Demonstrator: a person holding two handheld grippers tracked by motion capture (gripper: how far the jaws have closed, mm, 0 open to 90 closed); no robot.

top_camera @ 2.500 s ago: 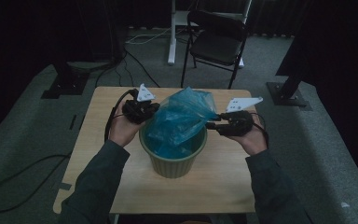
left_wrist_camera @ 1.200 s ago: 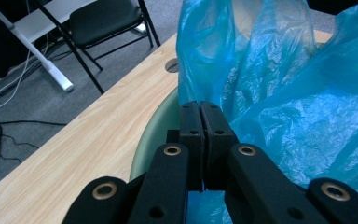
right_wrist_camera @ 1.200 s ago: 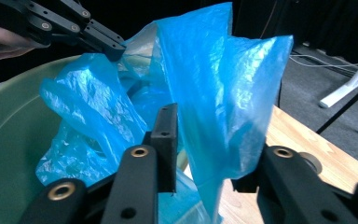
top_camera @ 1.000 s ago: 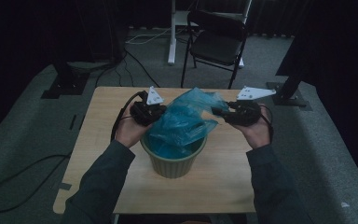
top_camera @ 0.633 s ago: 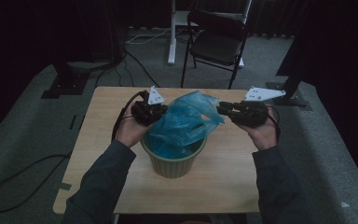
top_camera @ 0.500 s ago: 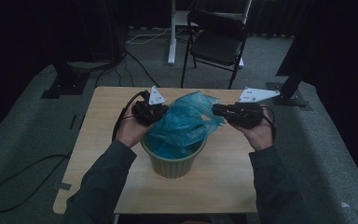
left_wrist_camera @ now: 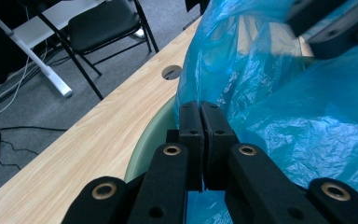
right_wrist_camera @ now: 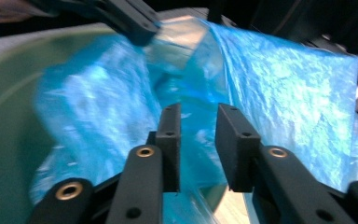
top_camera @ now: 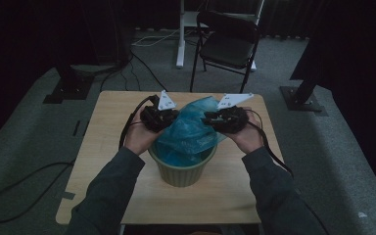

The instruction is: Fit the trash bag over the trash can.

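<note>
A crinkled, translucent blue plastic bag [top_camera: 191, 134] is seen bulging out of a round pale green ribbed pot [top_camera: 182, 171], which stands near the middle of the light wooden tabletop [top_camera: 103, 147]. The film is glossy and heavily creased, with bright highlights along its folds; its upper part rises above the pot's rim and leans toward the far edge of the tabletop. In the left gripper view the bag [left_wrist_camera: 279, 107] is shown as a tall, loose fold with the pot's rim [left_wrist_camera: 144, 140] just beside it.

The left gripper [top_camera: 157, 117] is held at the bag's left side. Its fingers [left_wrist_camera: 190, 126] are pressed together with no visible gap, right at the edge of the blue film; a pinch of that edge appears to be caught between them, though the film itself cannot be made out between the pads.

The right gripper [top_camera: 220, 118] is held at the bag's right side. Its fingers [right_wrist_camera: 170, 135] stand partly apart and have just been opening; blue film [right_wrist_camera: 279, 84] is seen in and behind the gap, but the pads are not pressed on it. This view is blurred.

A black folding chair [top_camera: 227, 46] stands on the grey floor beyond the tabletop.
</note>
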